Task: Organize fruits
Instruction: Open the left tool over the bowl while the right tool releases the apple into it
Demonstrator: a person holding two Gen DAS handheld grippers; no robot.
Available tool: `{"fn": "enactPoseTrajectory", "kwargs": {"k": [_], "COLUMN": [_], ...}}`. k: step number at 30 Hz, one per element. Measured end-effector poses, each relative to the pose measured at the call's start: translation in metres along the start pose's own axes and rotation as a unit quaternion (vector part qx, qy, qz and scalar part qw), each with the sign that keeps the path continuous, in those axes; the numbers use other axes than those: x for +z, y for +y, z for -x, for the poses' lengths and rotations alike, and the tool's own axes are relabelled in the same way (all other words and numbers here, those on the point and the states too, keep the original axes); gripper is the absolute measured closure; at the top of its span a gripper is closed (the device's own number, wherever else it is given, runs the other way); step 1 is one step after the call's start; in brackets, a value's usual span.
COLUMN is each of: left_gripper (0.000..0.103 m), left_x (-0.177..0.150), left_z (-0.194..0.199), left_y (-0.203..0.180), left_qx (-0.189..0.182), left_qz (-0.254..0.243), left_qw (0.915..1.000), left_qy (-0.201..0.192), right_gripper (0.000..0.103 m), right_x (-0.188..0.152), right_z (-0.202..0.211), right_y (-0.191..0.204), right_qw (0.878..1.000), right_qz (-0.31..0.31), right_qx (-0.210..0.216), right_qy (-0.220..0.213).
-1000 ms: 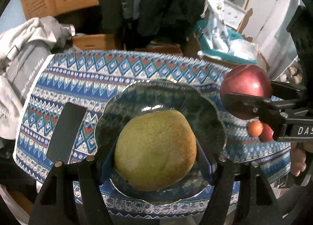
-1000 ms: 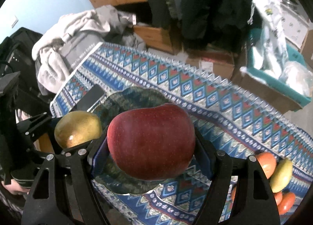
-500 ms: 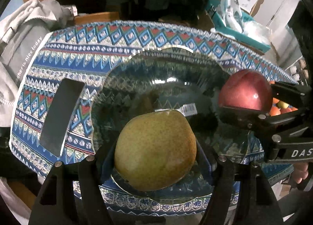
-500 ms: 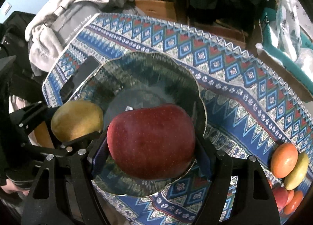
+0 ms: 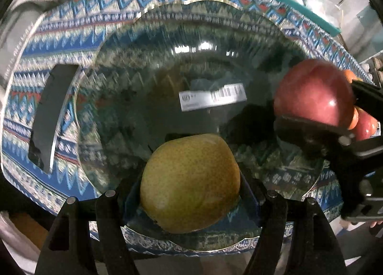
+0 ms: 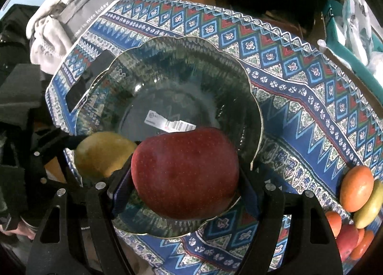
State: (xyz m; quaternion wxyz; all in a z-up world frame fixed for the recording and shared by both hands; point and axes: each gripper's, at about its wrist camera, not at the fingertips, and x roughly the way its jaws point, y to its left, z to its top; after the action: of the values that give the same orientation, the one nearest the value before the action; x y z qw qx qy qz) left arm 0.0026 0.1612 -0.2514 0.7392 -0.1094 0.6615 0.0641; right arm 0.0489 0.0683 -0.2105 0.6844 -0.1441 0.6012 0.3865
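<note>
My left gripper (image 5: pixel 190 186) is shut on a yellow-green pear (image 5: pixel 189 181) and holds it over the near part of a clear glass bowl (image 5: pixel 167 43) with a barcode sticker. My right gripper (image 6: pixel 185 177) is shut on a red apple (image 6: pixel 185 174) over the bowl's (image 6: pixel 215 64) near right part. The apple (image 5: pixel 313 93) shows at the right of the left wrist view, the pear (image 6: pixel 100 153) at the left of the right wrist view. Whether either fruit touches the bowl I cannot tell.
The bowl stands on a blue patterned cloth (image 6: pixel 299 79). Several more fruits (image 6: pixel 356 191), orange, yellow and red, lie at the cloth's right end. A dark flat phone-like thing (image 5: pixel 51 114) lies left of the bowl. Grey clothes (image 6: pixel 71 12) are heaped beyond the left edge.
Both grippers have come down and forward over the bowl with their fruit; the bowl now fills most of both views. Both stay shut on their fruit.
</note>
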Motion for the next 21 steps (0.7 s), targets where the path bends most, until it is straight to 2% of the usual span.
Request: {"fn": "enactPoseTrajectory", "kwargs": {"k": [1, 3, 6, 7, 12, 15, 21], "left_gripper": [0.029, 0.029, 0.02, 0.02, 0.019, 0.019, 0.019], "left_x": [-0.001, 0.0, 0.003, 0.003, 0.003, 0.0, 0.001], "left_z": [0.0, 0.009, 0.024, 0.027, 0.034, 0.039, 0.049], "left_y": [0.002, 0.004, 0.005, 0.004, 0.009, 0.01, 0.006], "left_qx": [-0.007, -0.012, -0.001, 0.006, 0.012, 0.003, 0.019], "left_qz": [0.007, 0.012, 0.005, 0.003, 0.005, 0.011, 0.003], "left_qw": [1.0, 0.9996, 0.9985, 0.9983, 0.9978, 0.9977, 0.9957], "left_qy": [0.0, -0.023, -0.054, -0.059, -0.065, -0.067, -0.091], "right_gripper": [0.026, 0.025, 0.025, 0.024, 0.024, 0.024, 0.024], "right_x": [0.001, 0.001, 0.001, 0.001, 0.0, 0.001, 0.003], "right_z": [0.0, -0.002, -0.002, -0.002, 0.003, 0.01, 0.024], "right_y": [0.0, -0.002, -0.002, -0.004, -0.006, -0.007, -0.002], "right_qw": [1.0, 1.0, 1.0, 1.0, 1.0, 0.999, 0.999], "right_qz": [-0.002, -0.008, -0.005, -0.011, -0.02, -0.032, -0.029], "right_qx": [0.003, 0.008, 0.006, 0.01, 0.018, 0.024, 0.024], "right_qy": [0.001, 0.002, 0.002, 0.0, -0.009, -0.021, -0.038]}}
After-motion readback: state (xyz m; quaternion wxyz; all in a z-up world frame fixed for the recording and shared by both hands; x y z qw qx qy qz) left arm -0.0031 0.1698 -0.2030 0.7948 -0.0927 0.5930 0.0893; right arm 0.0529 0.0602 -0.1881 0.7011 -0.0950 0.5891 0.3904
